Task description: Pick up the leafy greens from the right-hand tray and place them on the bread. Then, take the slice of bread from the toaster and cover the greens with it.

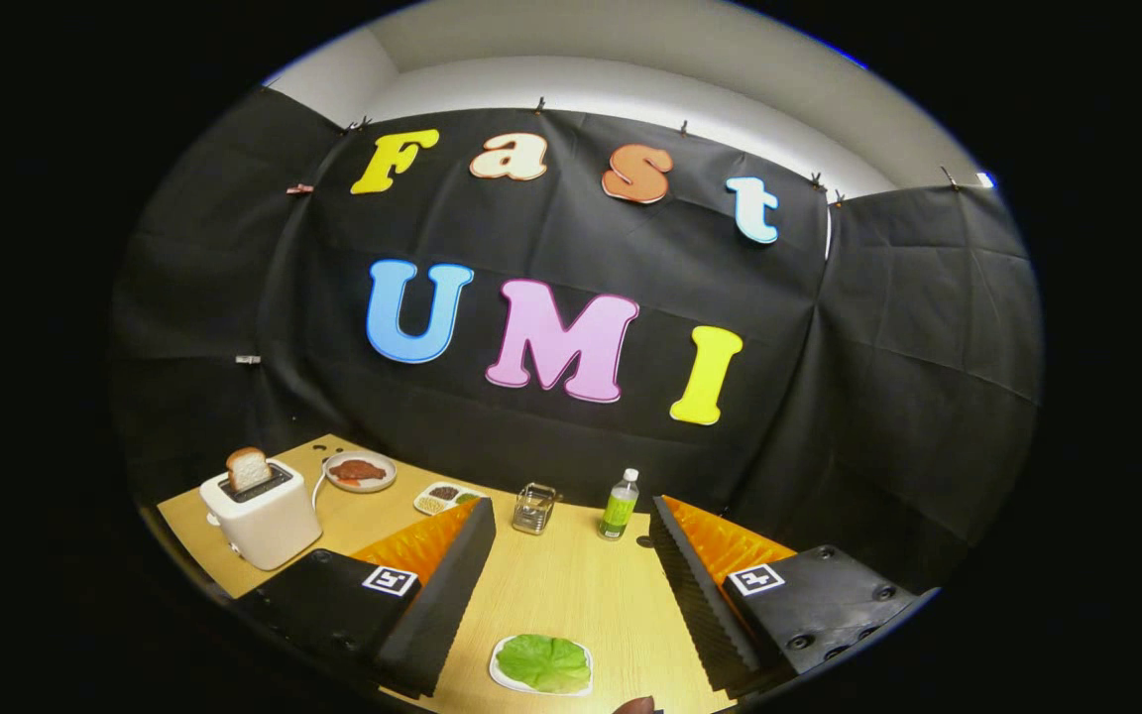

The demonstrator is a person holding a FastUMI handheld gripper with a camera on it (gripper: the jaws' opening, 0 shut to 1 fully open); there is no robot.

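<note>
Tool (571,605) open, empty; flat green leaf on small white tray (543,663) lies between fingers at 6 o'clock; shallow descent risks pinching tray rim, dragging it across light wooden table (571,575).

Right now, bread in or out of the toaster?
In. The bread stands upright in the toaster slot, top poking out. Tongs open, far off.

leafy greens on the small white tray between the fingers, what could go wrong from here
1. The flat green lettuce leaf lies flush on its small white tray; the open gripper may pinch the tray rim or drag it across the wooden table.
2. The toast slice stands in the white toaster well off to the side, so reaching it may tip the clear green-labelled bottle.
</note>
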